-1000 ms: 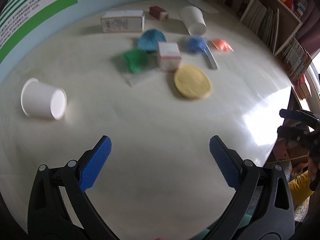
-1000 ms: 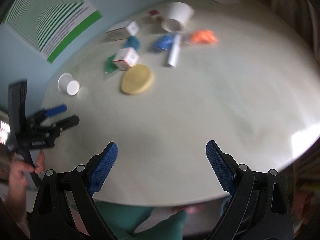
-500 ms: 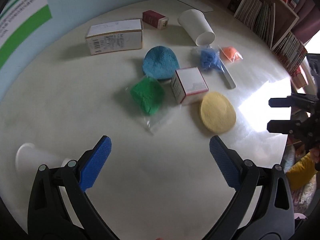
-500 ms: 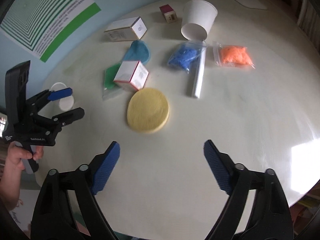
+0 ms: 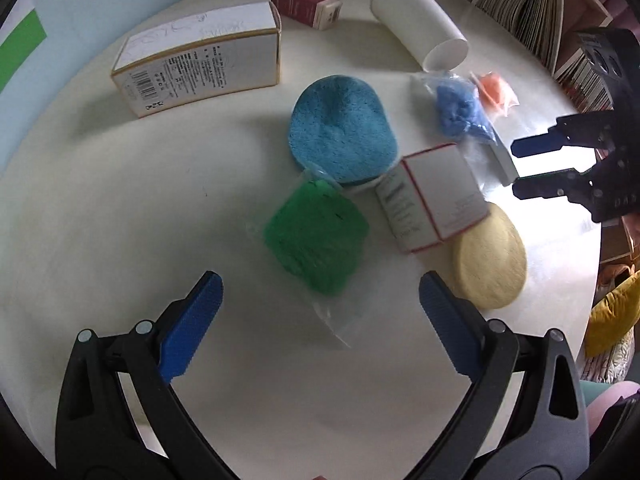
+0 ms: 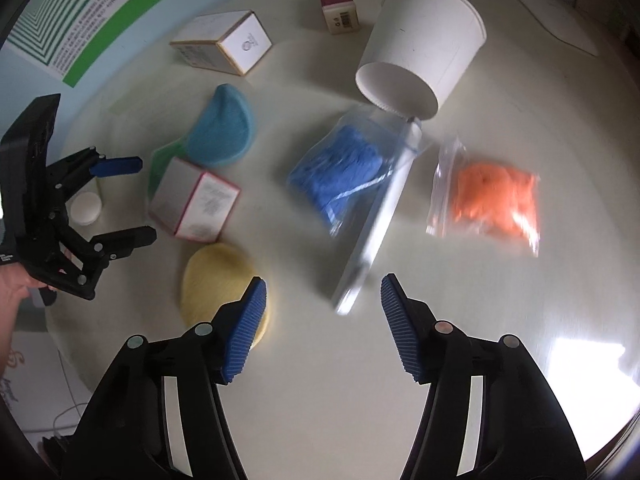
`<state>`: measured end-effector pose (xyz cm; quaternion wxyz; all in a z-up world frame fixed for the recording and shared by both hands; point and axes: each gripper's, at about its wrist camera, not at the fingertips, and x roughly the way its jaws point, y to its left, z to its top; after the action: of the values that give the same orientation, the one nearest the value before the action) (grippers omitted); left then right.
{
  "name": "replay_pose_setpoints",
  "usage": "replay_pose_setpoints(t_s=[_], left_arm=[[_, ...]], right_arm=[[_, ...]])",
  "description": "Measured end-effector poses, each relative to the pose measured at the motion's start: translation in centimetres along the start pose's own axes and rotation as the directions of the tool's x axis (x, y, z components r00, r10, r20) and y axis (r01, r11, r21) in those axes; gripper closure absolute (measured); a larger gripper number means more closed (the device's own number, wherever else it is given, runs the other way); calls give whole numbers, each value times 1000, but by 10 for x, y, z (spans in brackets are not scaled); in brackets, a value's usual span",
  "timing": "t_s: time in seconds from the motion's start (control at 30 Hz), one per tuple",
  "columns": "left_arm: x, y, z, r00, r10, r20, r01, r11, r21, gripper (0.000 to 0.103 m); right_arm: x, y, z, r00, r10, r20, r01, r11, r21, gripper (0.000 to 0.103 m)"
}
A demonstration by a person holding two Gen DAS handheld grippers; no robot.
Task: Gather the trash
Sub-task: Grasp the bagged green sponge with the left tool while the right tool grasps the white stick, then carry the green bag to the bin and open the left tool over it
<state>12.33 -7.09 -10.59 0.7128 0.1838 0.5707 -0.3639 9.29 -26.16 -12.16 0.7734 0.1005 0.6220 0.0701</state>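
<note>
Trash lies scattered on a round cream table (image 5: 120, 216). My left gripper (image 5: 320, 304) is open and empty, just short of a green bag (image 5: 316, 236). Beyond it lie a blue sponge (image 5: 340, 128), a pink-edged white box (image 5: 436, 196) and a yellow sponge (image 5: 490, 256). My right gripper (image 6: 322, 316) is open and empty, with the end of a white flat stick (image 6: 380, 220) between its fingertips. A blue bag (image 6: 340, 172) and an orange bag (image 6: 492, 196) lie just beyond. A tipped paper cup (image 6: 420, 44) lies farther back.
A long white carton (image 5: 200, 60) and a small maroon box (image 5: 306, 4) lie at the table's far side. A second small white cup (image 6: 86, 206) lies at the left edge. Bookshelves (image 5: 532, 8) stand beyond the table at the right.
Both grippers have moved forward and closer over the pile of trash. The right gripper's jaws have narrowed somewhat. Nothing has been picked up.
</note>
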Motion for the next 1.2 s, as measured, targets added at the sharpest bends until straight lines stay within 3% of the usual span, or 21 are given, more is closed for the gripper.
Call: replay_pose_setpoints(t_s=[0.2, 0.3, 0.37, 0.47, 0.57, 0.67, 0.83, 1.2], left_arm=[[5, -3, 8, 1000, 11, 11, -12, 998, 69, 7], [7, -12, 8, 998, 56, 36, -60, 989, 138, 13], [7, -18, 8, 996, 74, 53, -83, 980, 182, 23], [3, -22, 8, 995, 72, 71, -85, 976, 202, 43], [-2, -19, 6, 997, 38, 65, -50, 979, 198, 56], [-5, -15, 3, 999, 4, 46, -12, 986, 169, 57], [-20, -9, -8, 998, 11, 60, -20, 988, 152, 57], [-70, -46, -26, 994, -4, 106, -17, 980, 199, 57]], right_arm=[[4, 0, 15, 999, -19, 26, 21, 997, -73, 49], [6, 5, 16, 995, -83, 49, 89, 989, -120, 62], [6, 6, 15, 992, -108, 64, 116, 985, -131, 78], [6, 1, 13, 994, -89, 64, 95, 990, -108, 89], [4, -2, 12, 996, -76, 50, 80, 993, -83, 90], [-2, -4, 7, 997, -60, 47, 63, 996, -62, 90], [-27, -6, -15, 996, -50, 73, 53, 998, -41, 90], [-77, -4, -62, 992, -35, 125, 37, 999, -9, 90]])
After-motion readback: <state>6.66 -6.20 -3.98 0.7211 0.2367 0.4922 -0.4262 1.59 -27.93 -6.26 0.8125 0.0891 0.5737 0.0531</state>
